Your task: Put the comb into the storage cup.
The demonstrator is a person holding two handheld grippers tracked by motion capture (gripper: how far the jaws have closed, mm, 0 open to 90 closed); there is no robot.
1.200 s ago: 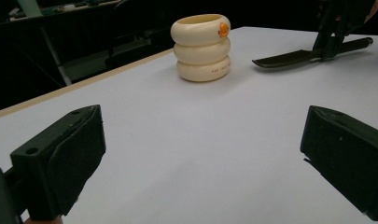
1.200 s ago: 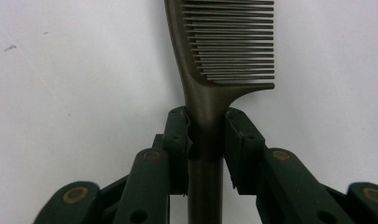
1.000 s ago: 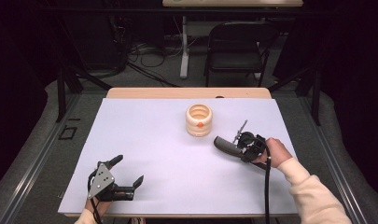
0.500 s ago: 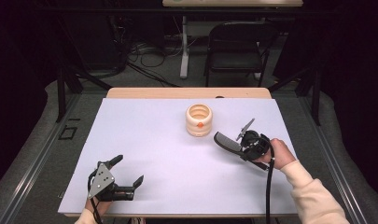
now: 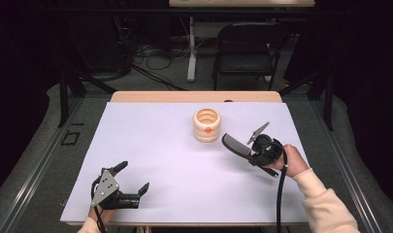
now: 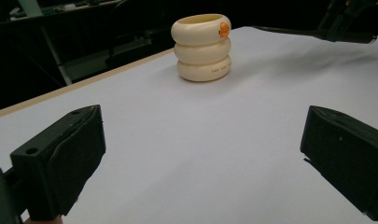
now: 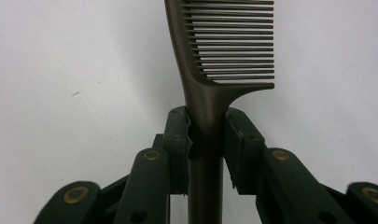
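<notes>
A dark brown comb (image 7: 224, 42) lies lengthwise between my right gripper's (image 7: 206, 128) jaws, which are shut on its handle; the teeth point away over the white sheet. In the high view this right gripper (image 5: 250, 150) is at the table's right, held in a hand, and the comb's (image 5: 233, 144) toothed end reaches left toward a cream ringed holder (image 5: 206, 124) with an orange spot. The comb stays apart from the holder. My left gripper (image 5: 134, 177) rests near the front left edge, open with nothing in it. In the left gripper view the holder (image 6: 203, 46) stands beyond the wide-apart jaws of the left gripper (image 6: 203, 135).
A white sheet (image 5: 160, 145) covers the wooden table (image 5: 194, 96). A black chair (image 5: 247, 43) and a white post (image 5: 191, 48) stand on the floor behind the table. A black cable (image 5: 280, 194) trails from the right gripper along the sleeve.
The right gripper with the comb has shifted slightly right and turned a little. The left gripper and the holder stay where they were.
</notes>
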